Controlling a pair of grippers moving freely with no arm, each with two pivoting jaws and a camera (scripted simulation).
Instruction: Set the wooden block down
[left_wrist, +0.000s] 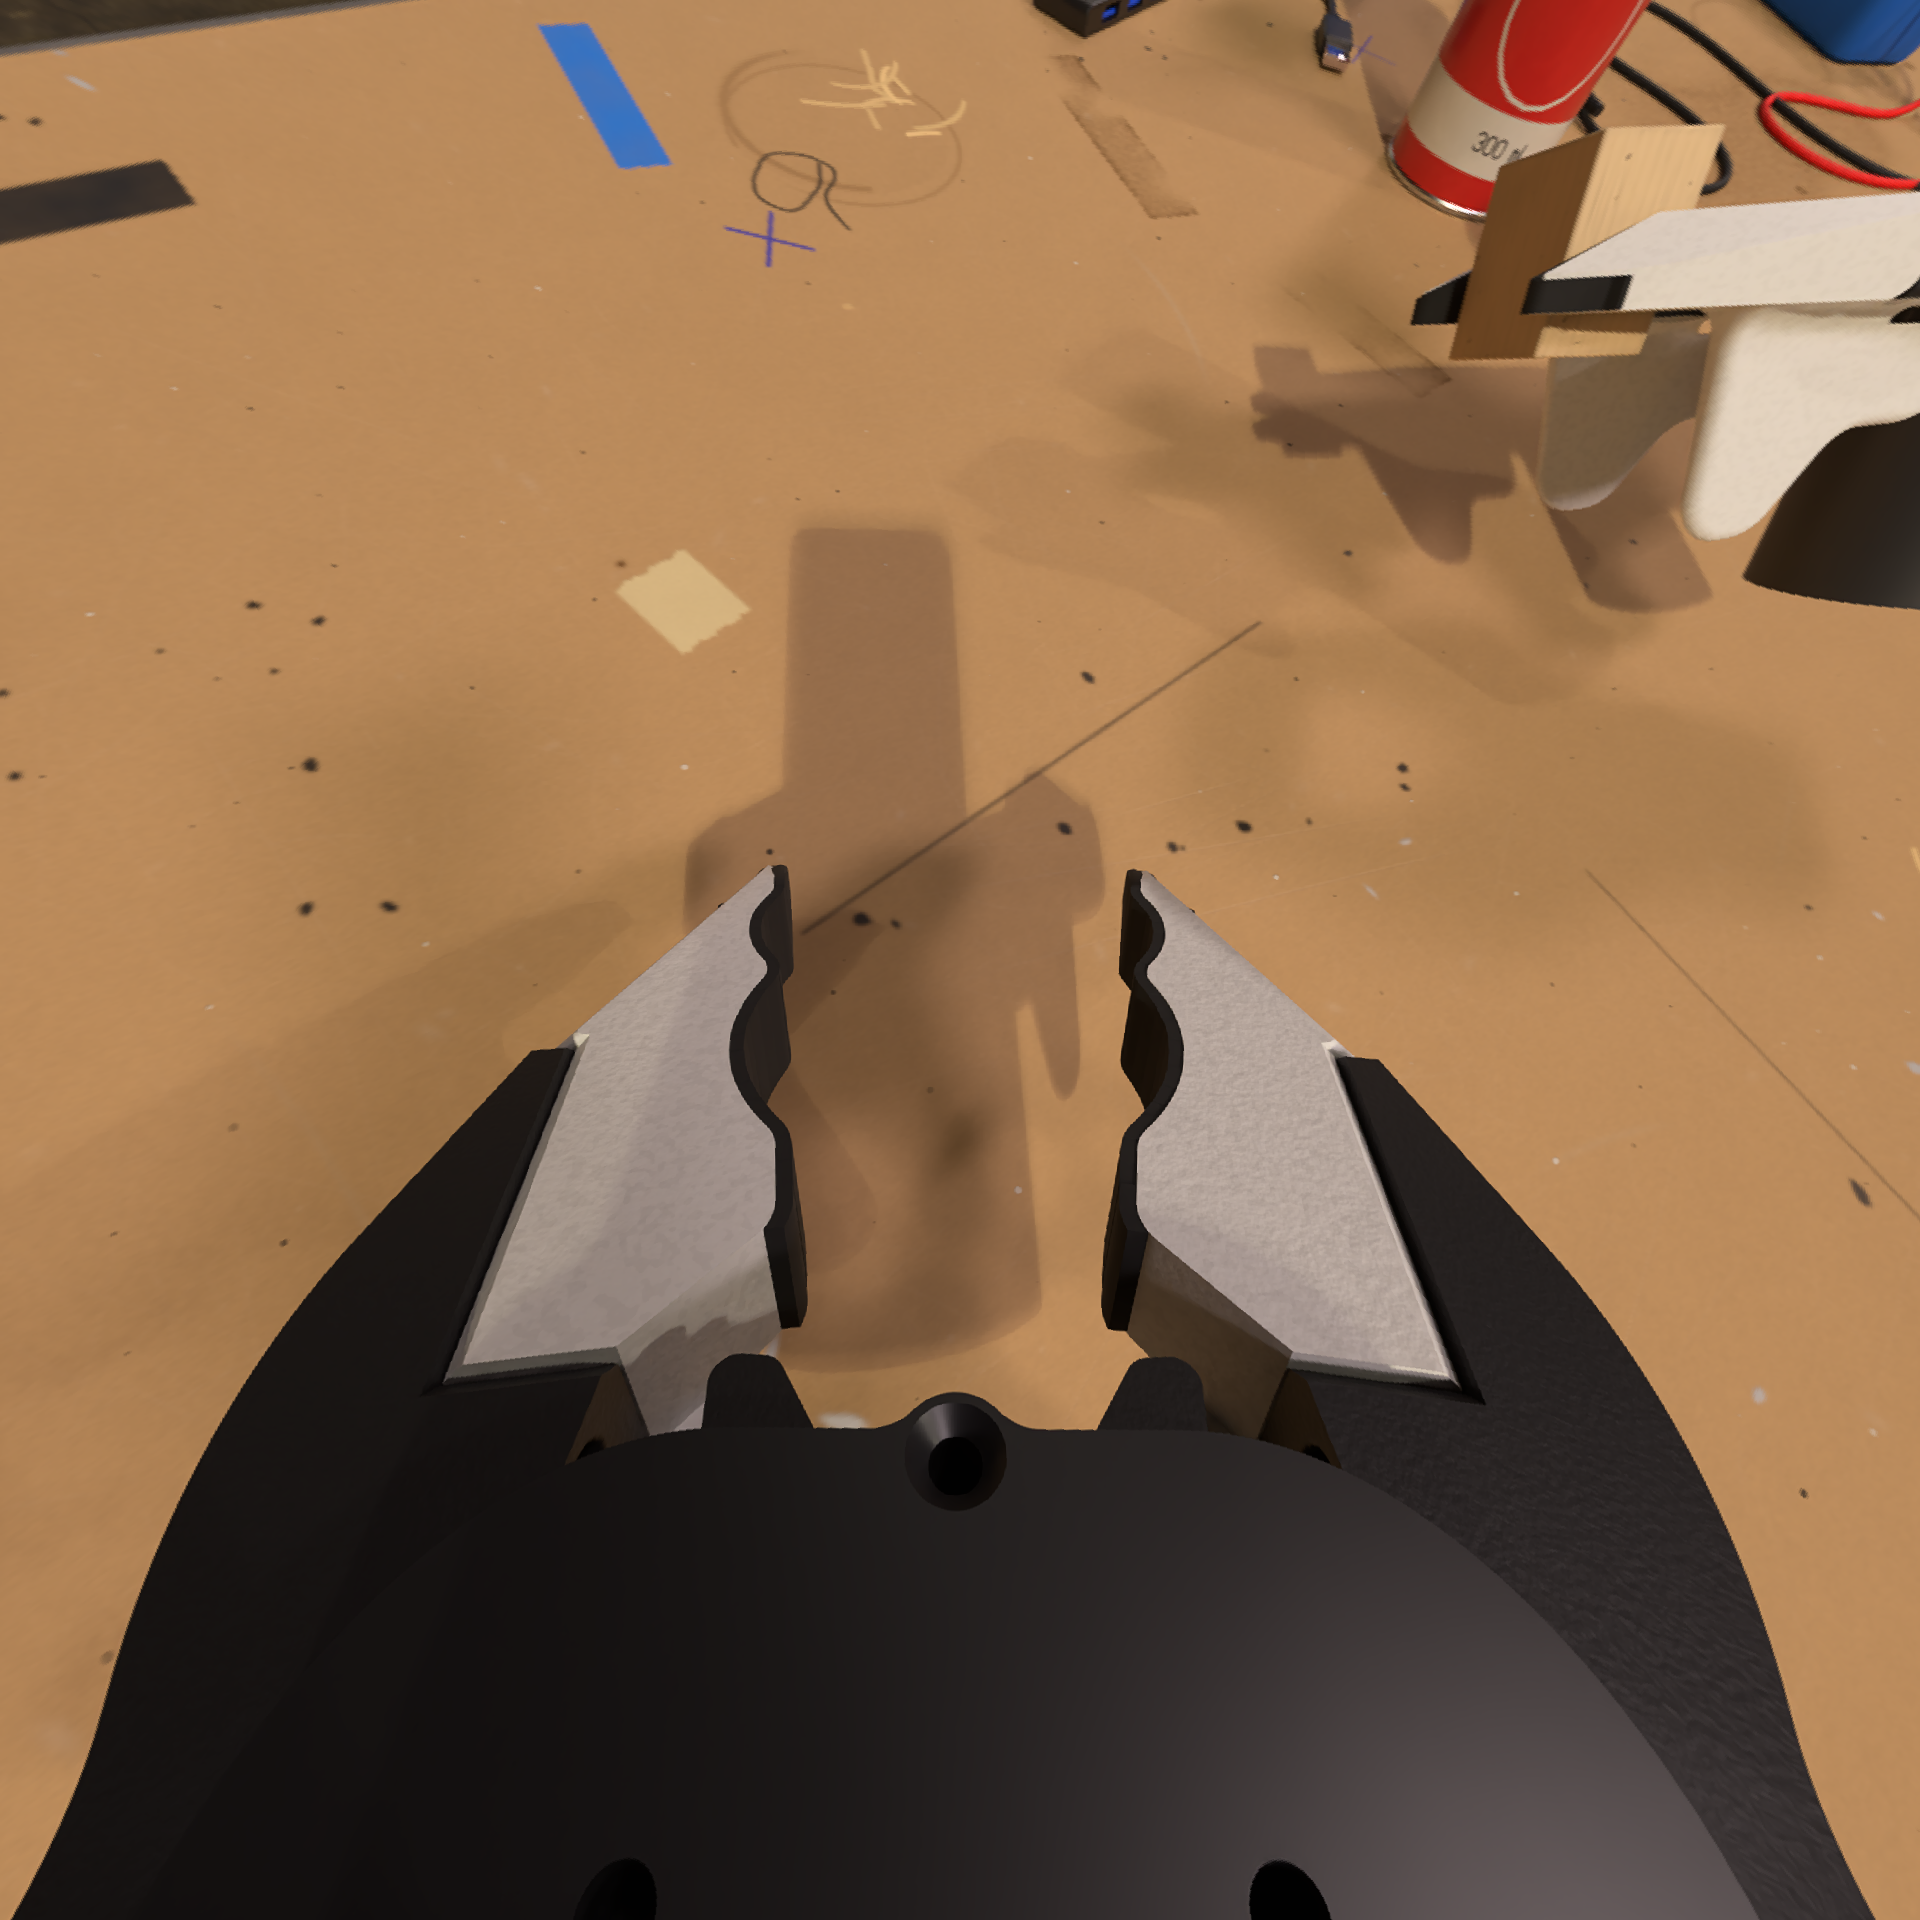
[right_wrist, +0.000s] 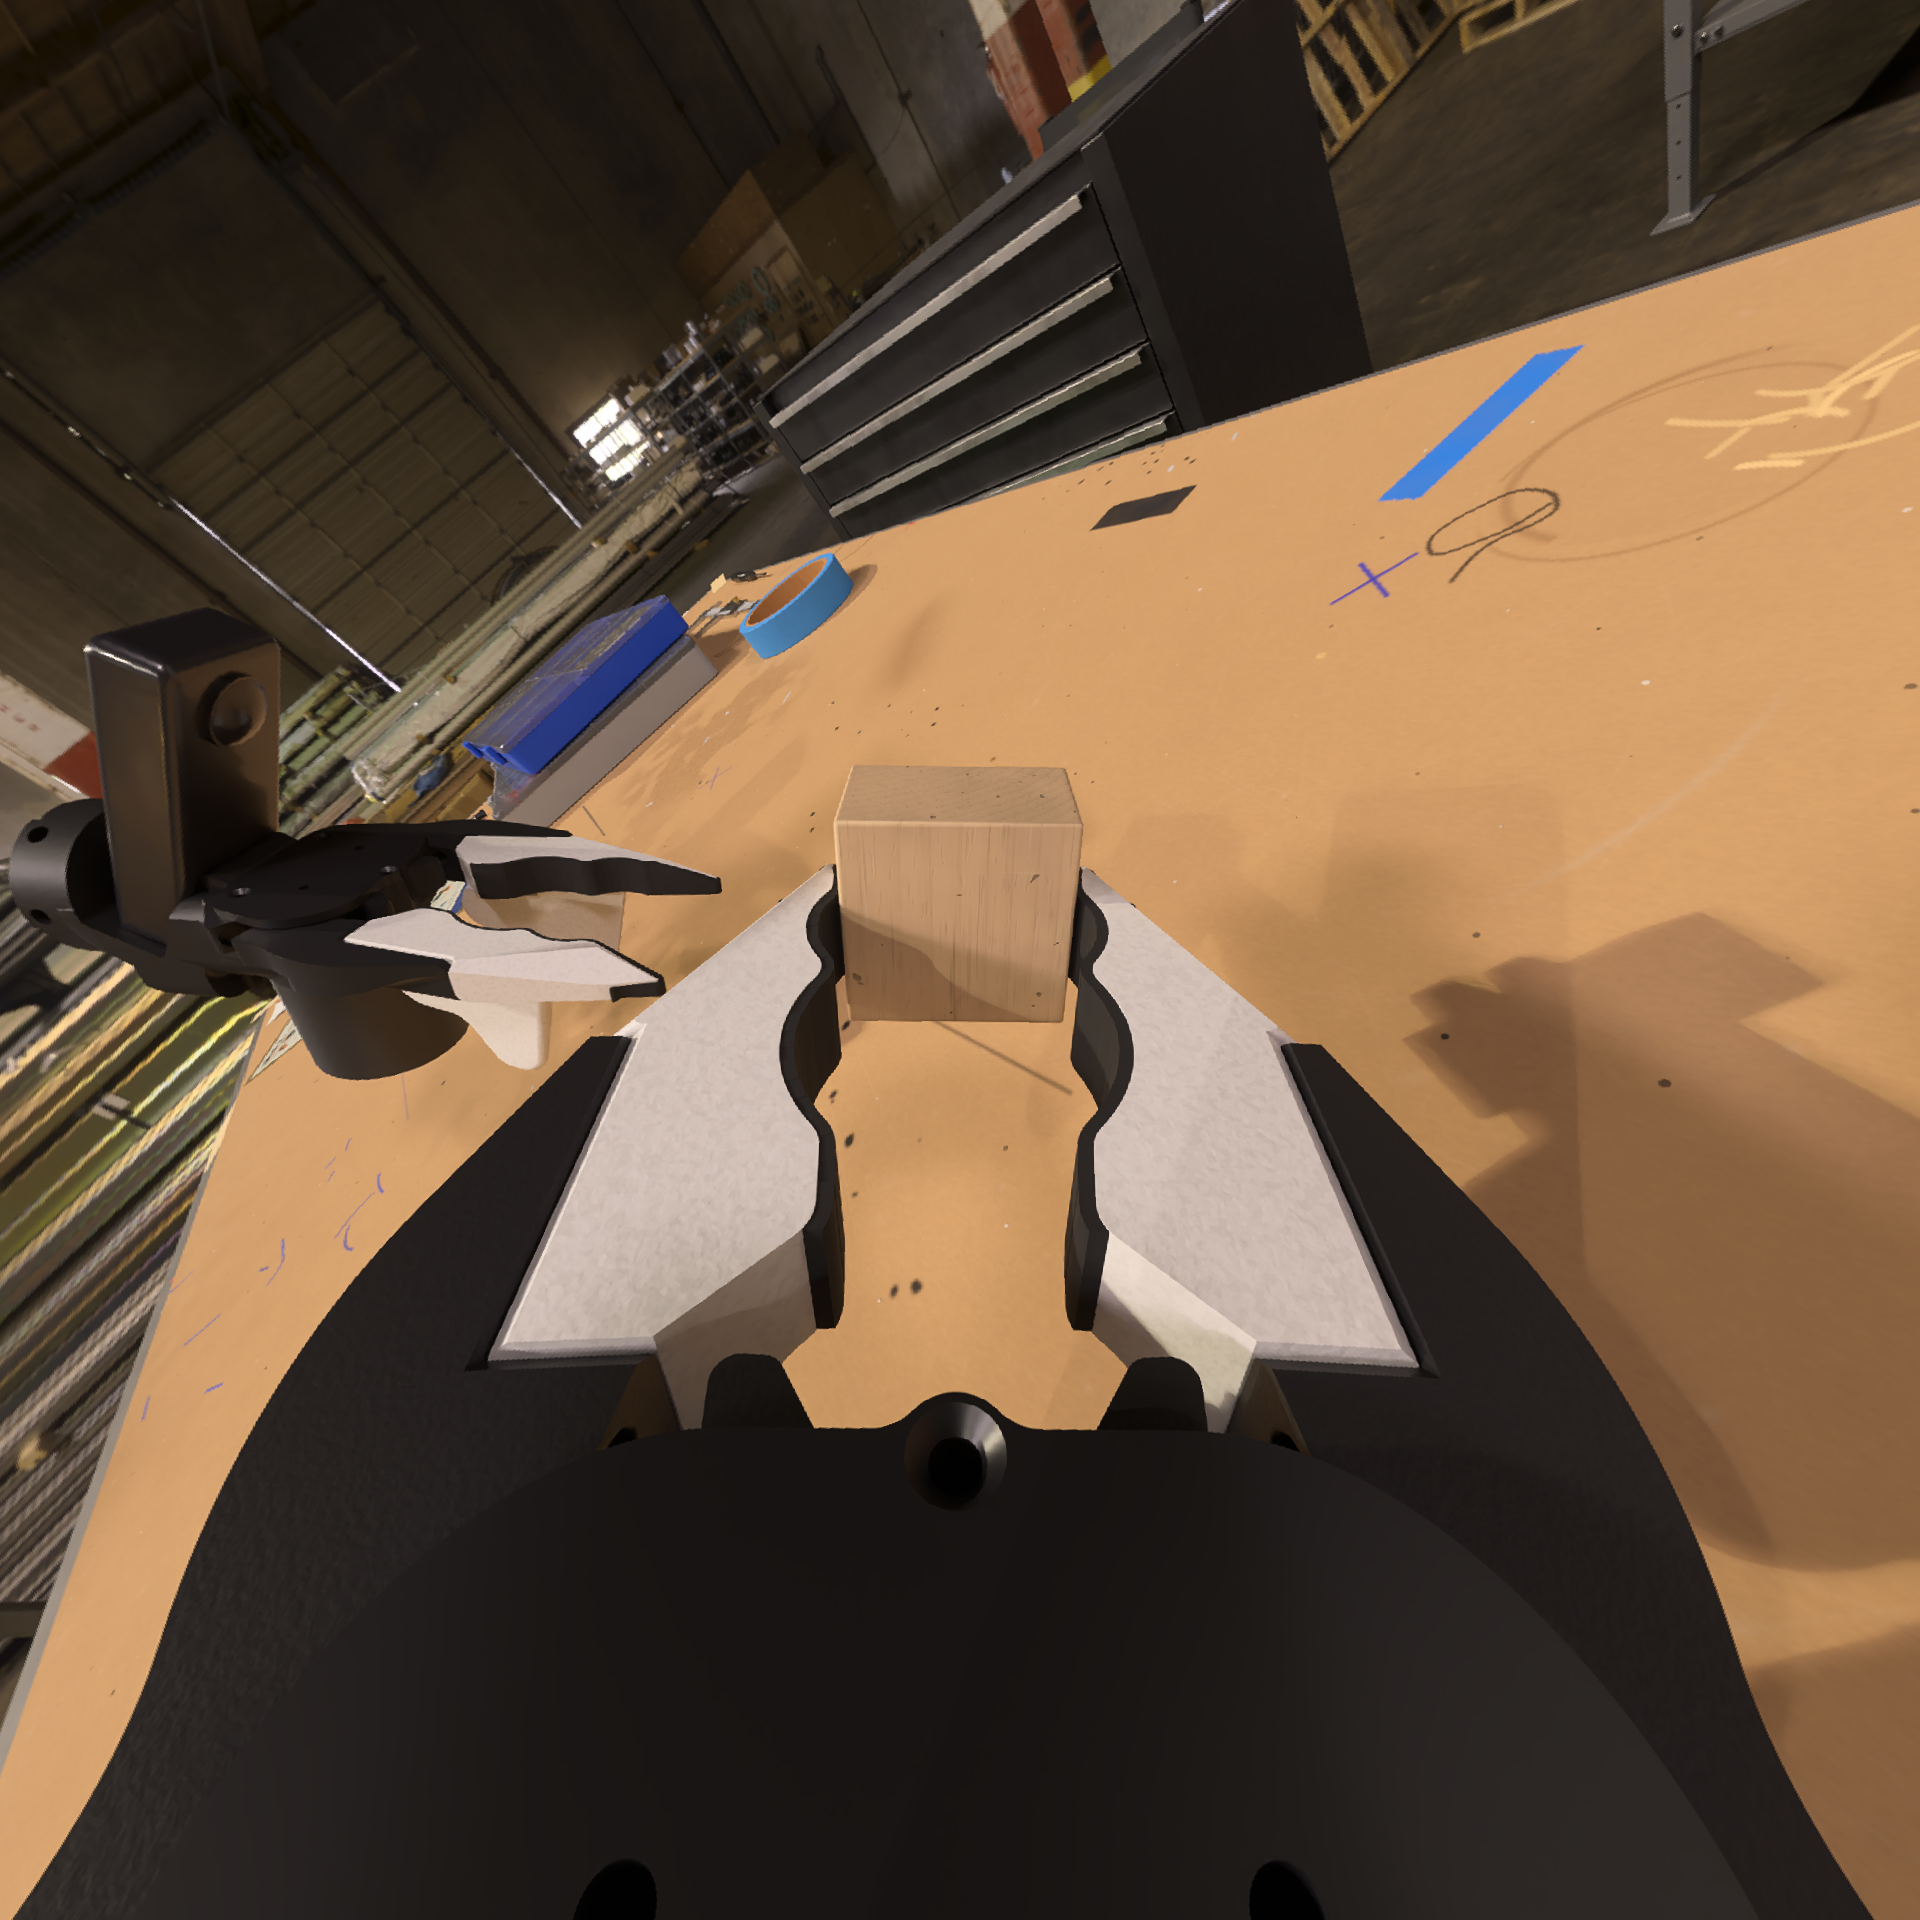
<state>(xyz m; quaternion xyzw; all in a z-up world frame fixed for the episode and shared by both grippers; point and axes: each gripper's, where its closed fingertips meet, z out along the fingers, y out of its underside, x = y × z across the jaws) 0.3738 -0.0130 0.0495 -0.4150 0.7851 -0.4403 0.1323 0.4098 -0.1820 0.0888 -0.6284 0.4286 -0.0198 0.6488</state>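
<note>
The right tongs (right_wrist: 956, 935) are clamped on the block (right_wrist: 954, 894), its two side faces pressed between the black pads (right_wrist: 821, 966) near the fingertips. In the left wrist view the same pair shows at the upper right, the block (left_wrist: 1558, 239) held clear above the tabletop (left_wrist: 416, 468) with its shadow falling on the board below. It is tilted there, one corner up, and sits just in front of a red can (left_wrist: 1507, 94) that stands on the tabletop with black and red cables (left_wrist: 1818, 114) beside it.

The left tongs (left_wrist: 956, 904) are apart and hold nothing; only bare board and their own shadow lie between the fingers. In the right wrist view they (right_wrist: 665, 935) hover off to the left, near the tabletop's edge.

A strip of blue tape (left_wrist: 603, 94), a black patch (left_wrist: 94, 197), pen scribbles (left_wrist: 795, 187) and a pale square (left_wrist: 681, 603) mark the board. Farther back lie a blue tape roll (right_wrist: 795, 608) and a blue box (right_wrist: 582, 681), with a dark drawer cabinet (right_wrist: 997, 343) beyond the edge.
</note>
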